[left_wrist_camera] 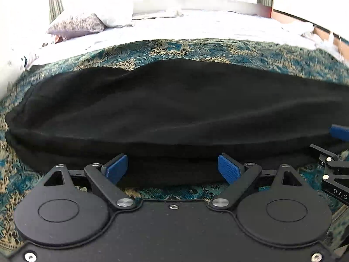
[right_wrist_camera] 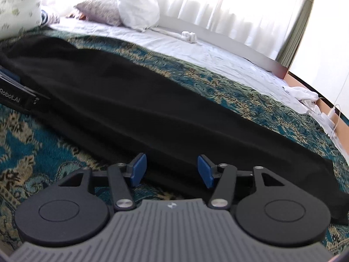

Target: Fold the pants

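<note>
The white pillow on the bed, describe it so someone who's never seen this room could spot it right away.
Start at the bed with its pale sheet, and look toward the head end by the bright curtained window. There the white pillow stands propped up, leaning against a grey speckled pillow. It is the only plain white one; its neighbours are patterned.

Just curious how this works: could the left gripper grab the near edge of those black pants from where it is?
Probably yes. The left gripper is open, its blue pads astride the near edge of the black pants, with nothing lying between.
</note>
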The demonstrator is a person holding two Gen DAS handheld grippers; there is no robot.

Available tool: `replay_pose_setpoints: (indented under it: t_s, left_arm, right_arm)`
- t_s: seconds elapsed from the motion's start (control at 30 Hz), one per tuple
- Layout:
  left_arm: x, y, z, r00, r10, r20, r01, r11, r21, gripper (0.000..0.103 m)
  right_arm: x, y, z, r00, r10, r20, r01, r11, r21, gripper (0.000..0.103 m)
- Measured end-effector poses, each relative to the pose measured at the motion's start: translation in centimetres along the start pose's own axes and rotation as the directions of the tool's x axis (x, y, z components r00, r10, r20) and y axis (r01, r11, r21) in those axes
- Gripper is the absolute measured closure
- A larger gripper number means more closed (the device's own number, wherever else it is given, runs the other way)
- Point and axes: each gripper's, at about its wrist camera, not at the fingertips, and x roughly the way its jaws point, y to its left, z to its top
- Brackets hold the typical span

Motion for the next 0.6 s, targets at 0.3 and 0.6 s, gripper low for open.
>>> replay_pose_setpoints:
  t_s: [0.3, 0.6]
  left_arm:
    - [0.6, -1.5, -0.3, 0.999, 0.027, 0.030, -0.029, 0.996, 0.081, 0.014]
    - [0.6, -1.9, -0.7, 0.997, 0.045, 0.067, -0.055, 0.988, 0.144, 0.014]
  right_arm:
    - [0.7, 0.4, 0.7, 1.000, -0.014, 0.015, 0.014, 0.999, -0.044, 0.031]
    - [0.6, 1.6, 0.3, 0.999, 0.022, 0.048, -0.015, 0.989, -0.149, 0.031]
